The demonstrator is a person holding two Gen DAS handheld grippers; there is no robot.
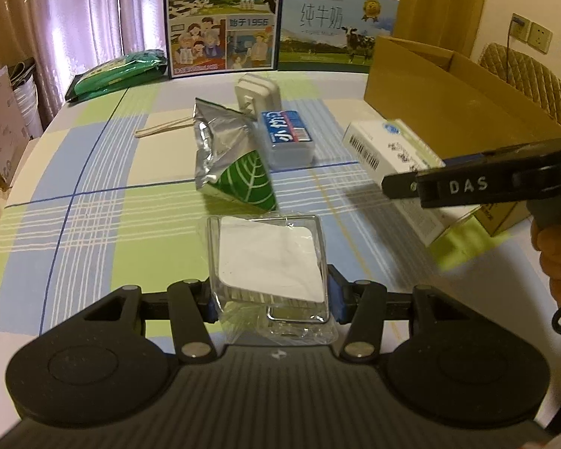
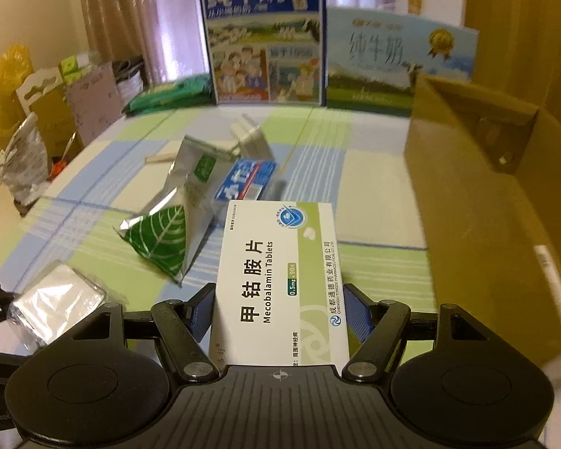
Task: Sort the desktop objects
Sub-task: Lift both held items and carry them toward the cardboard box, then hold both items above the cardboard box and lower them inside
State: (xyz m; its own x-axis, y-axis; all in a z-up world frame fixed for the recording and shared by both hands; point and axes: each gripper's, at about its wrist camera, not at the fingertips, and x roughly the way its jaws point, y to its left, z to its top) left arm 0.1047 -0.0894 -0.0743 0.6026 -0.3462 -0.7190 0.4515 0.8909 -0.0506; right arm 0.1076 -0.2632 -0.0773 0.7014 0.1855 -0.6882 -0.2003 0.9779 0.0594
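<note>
Left wrist view shows the left gripper [image 1: 271, 299] pinching a clear plastic packet [image 1: 269, 262] with a white square inside, at lower centre of the frame. Just above it on the checked tablecloth [image 1: 93, 205] stands a torn foil pouch [image 1: 232, 161] with a green leaf, then a blue-labelled case [image 1: 286, 138]. Right wrist view has the right gripper [image 2: 278, 314] clamped on a Mecobalamin tablet box [image 2: 280, 280] at centre frame, with an open cardboard box [image 2: 486, 202] at right.

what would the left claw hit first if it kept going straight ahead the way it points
Probably the silver and green foil pouch, lying just beyond the clear plastic packet that the left claw holds; depth is hard to judge.
</note>
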